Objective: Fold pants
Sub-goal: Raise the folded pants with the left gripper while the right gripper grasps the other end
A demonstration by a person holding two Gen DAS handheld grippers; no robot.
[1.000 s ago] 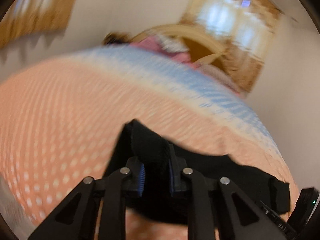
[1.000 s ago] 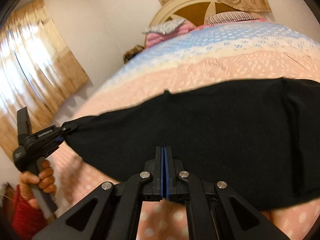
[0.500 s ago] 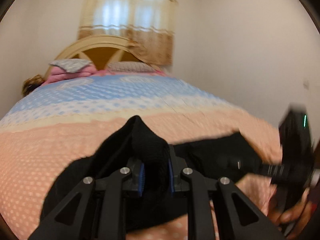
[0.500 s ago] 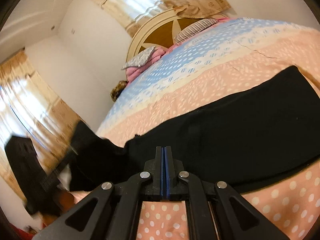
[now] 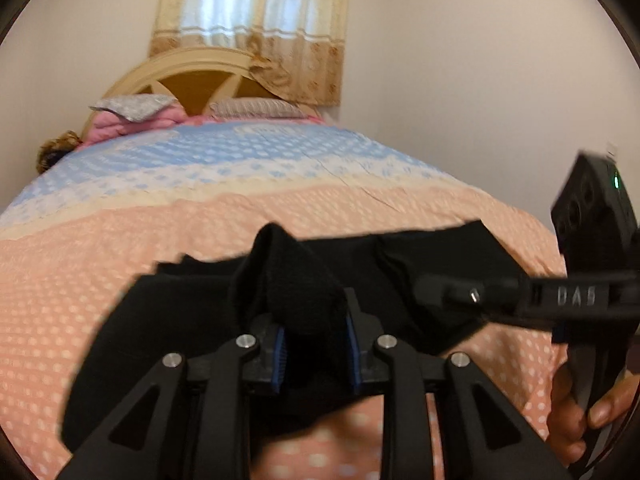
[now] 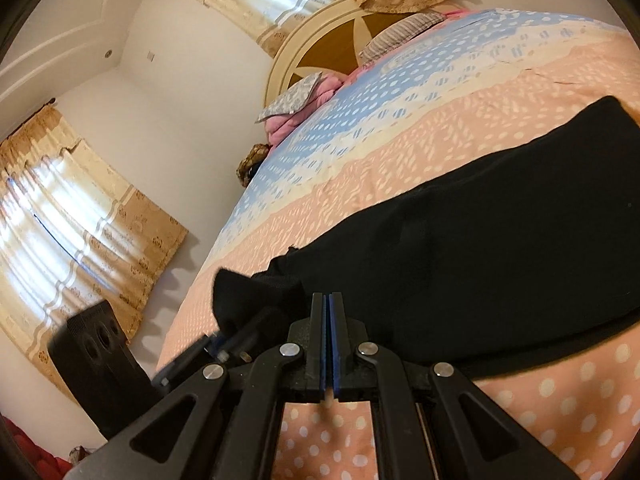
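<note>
Pinching black pants [image 5: 304,296] between left fingers [image 5: 278,354], right fingers [image 6: 318,336] pressed together on fabric

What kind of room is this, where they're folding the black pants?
A bedroom, most likely. The black pants lie on a big bed with a pink-and-blue dotted bedspread, pillows by a round headboard, and curtains over the window.

Black pants [image 5: 188,320] [image 6: 500,248] lie stretched crosswise on the peach dotted bed [image 5: 100,248], one bunched corner raised toward six o'clock.
</note>
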